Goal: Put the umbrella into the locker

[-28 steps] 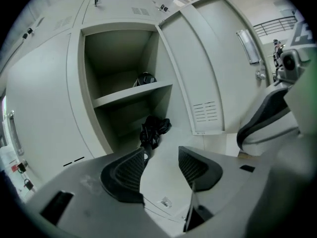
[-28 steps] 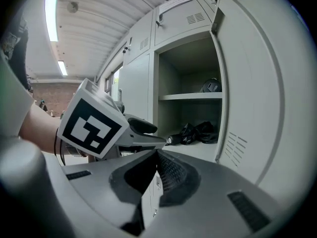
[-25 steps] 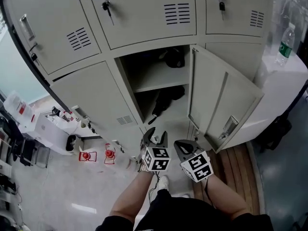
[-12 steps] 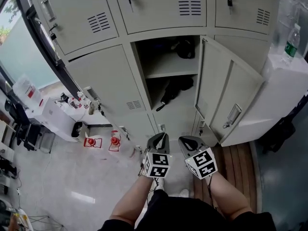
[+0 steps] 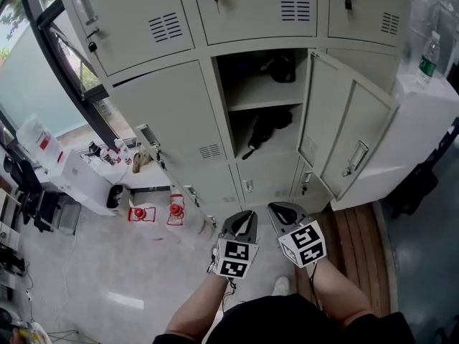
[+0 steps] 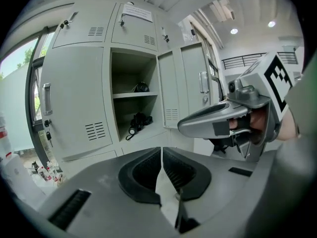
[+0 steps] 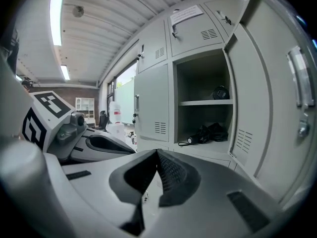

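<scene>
The black folded umbrella (image 5: 267, 129) lies in the lower compartment of the open locker (image 5: 262, 102), its strap end toward the front; it shows too as the umbrella (image 6: 137, 123) and the umbrella (image 7: 208, 133) in the two gripper views. A dark object (image 5: 281, 68) sits on the shelf above. The locker door (image 5: 346, 147) hangs open to the right. My left gripper (image 5: 242, 226) and right gripper (image 5: 284, 213) are side by side, well short of the locker. Both are shut with nothing between their pads: left gripper (image 6: 162, 150), right gripper (image 7: 157, 152).
Closed lockers surround the open one. A white cabinet (image 5: 423, 127) with a water bottle (image 5: 428, 54) stands at the right. Red items (image 5: 176, 210) lie on the floor at the left, beside a low white stand (image 5: 72, 178). Wooden boards (image 5: 358, 242) lie under the door.
Both grippers have drawn back from the locker. The left gripper's jaws, open a second ago, have shut empty. The umbrella stays on the locker floor.
</scene>
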